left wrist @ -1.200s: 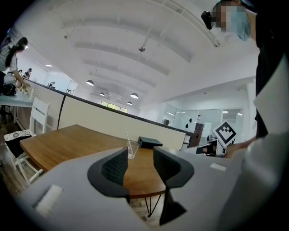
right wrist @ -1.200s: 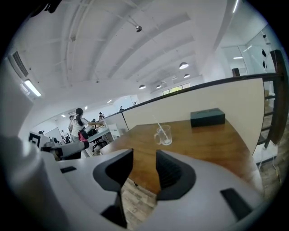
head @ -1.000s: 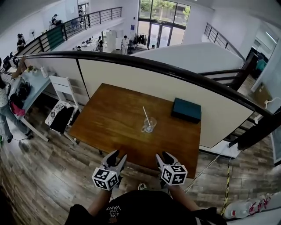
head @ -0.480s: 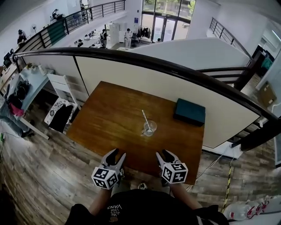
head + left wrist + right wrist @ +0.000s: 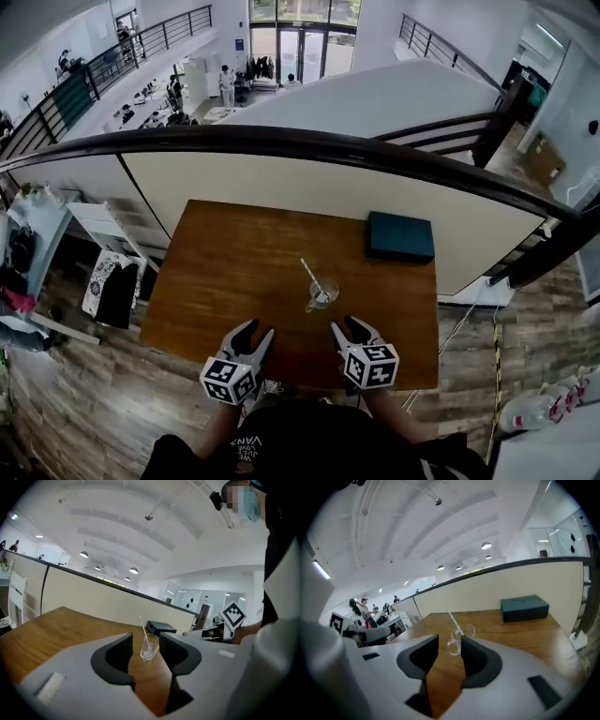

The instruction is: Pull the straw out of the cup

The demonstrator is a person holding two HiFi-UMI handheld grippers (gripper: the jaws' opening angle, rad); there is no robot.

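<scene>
The left gripper point(image 5: 255, 330) and right gripper point(image 5: 345, 326) wait, jaws open and empty. Next: pinch the thin white straw point(image 5: 310, 277) in the clear cup point(image 5: 330, 293) at 12 o'clock.

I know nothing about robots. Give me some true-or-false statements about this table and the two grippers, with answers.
1. The straw is in the cup. True.
2. The left gripper is shut on the straw. False: it is open, empty and short of the cup.
3. A dark box lies on the table. True.
4. The right gripper holds the cup. False: it is open and apart from the cup.
</scene>
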